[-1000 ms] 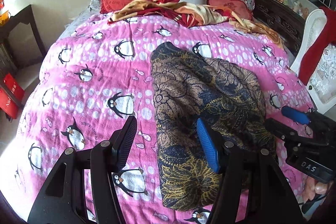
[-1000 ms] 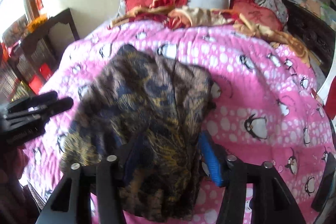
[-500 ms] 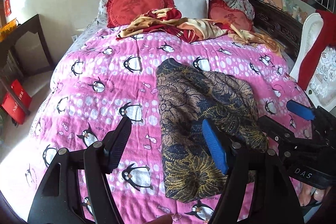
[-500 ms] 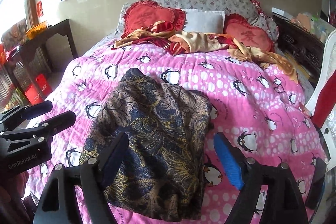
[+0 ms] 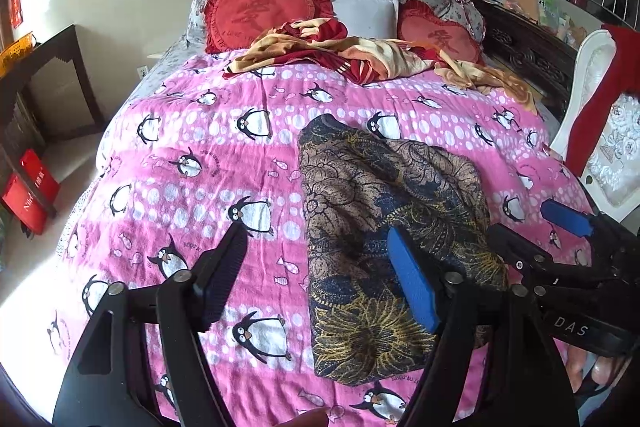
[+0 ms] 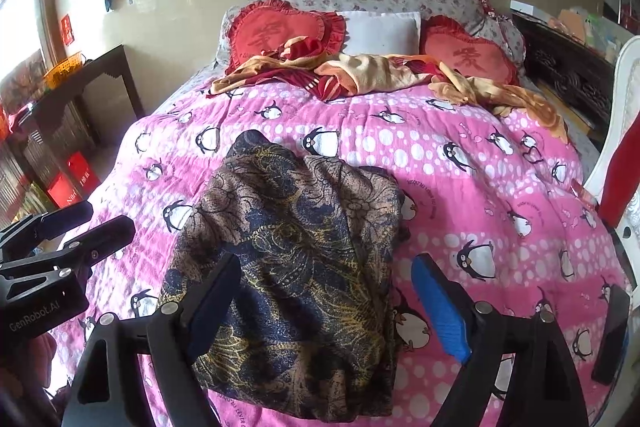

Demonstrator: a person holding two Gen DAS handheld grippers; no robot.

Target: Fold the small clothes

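A dark garment (image 5: 380,227) with a brown, navy and gold flower print lies folded on the pink penguin quilt (image 5: 224,163); in the right wrist view the garment (image 6: 296,267) fills the middle. My left gripper (image 5: 316,267) hovers above the garment's left edge, its jaws opening, nothing between them. My right gripper (image 6: 324,291) hangs over the garment's near right part, jaws also opening and free of the cloth. Each gripper shows in the other's view: the right gripper (image 5: 560,239) at the right, the left gripper (image 6: 76,231) at the left.
Red heart cushions (image 5: 260,11), a white pillow (image 5: 364,11) and a crumpled red-and-tan blanket (image 5: 360,55) lie at the bed's head. A dark side table (image 6: 80,87) and red boxes (image 5: 28,187) stand left; a white chair (image 5: 600,131) with red cloth stands right.
Both grippers rose and drew back from the garment while their jaws widened. The right gripper, whose fingers were at the cloth, now stands free of it. The garment lies still.
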